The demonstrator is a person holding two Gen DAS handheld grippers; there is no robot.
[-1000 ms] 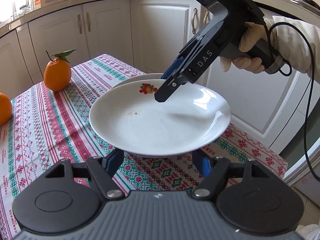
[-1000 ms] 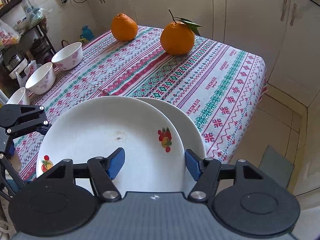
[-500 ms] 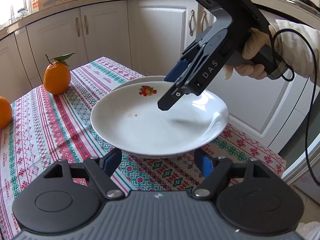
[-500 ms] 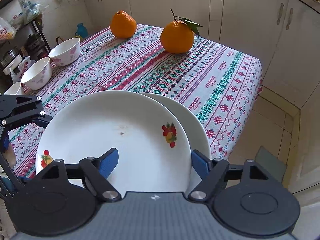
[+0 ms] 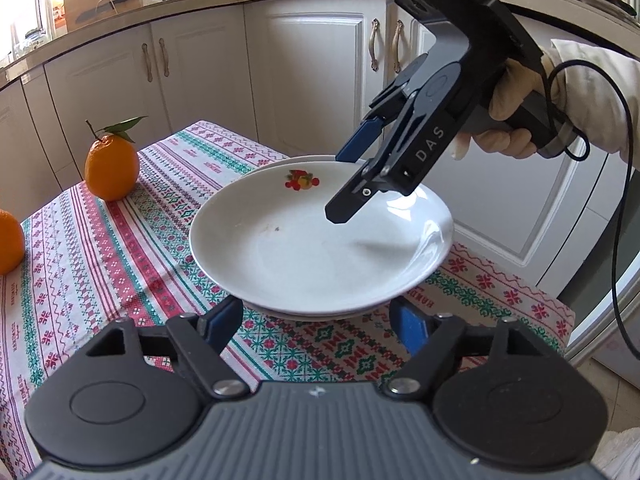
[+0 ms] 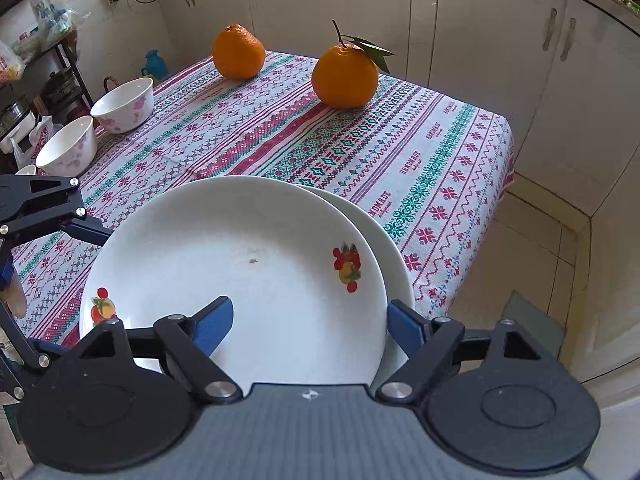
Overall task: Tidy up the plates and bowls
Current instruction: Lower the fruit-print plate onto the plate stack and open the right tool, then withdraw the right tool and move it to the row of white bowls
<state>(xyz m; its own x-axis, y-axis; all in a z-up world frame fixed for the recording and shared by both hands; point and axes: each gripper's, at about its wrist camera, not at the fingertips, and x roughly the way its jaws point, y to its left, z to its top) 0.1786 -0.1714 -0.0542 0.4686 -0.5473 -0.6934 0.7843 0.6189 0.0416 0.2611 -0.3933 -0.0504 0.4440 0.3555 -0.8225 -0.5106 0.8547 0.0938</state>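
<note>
A white top plate (image 5: 304,256) (image 6: 240,264) with small fruit prints lies offset on a lower white plate (image 5: 320,158) (image 6: 396,264), on the patterned tablecloth near the table's corner. My right gripper (image 6: 308,324) (image 5: 340,186) hovers over the top plate's rim. Its jaws are opening, with that rim between them, and neither pad presses on it. My left gripper (image 5: 316,322) (image 6: 48,254) sits low at the opposite rim, open, with its blue pads either side of the plate's edge and clear of it.
Two oranges (image 6: 238,52) (image 6: 344,76) stand at the table's far side. Flowered bowls (image 6: 124,104) (image 6: 68,144) line the left edge, with a third bowl's rim (image 6: 24,170) just showing. The tablecloth's edge (image 6: 508,152) drops to a tiled floor, and white cabinets (image 5: 316,80) stand close by.
The right gripper's jaws have spread apart and let go of the top plate's rim, and it has drawn up a little. The top plate has settled slightly lower onto the other plate. The left gripper widened slightly.
</note>
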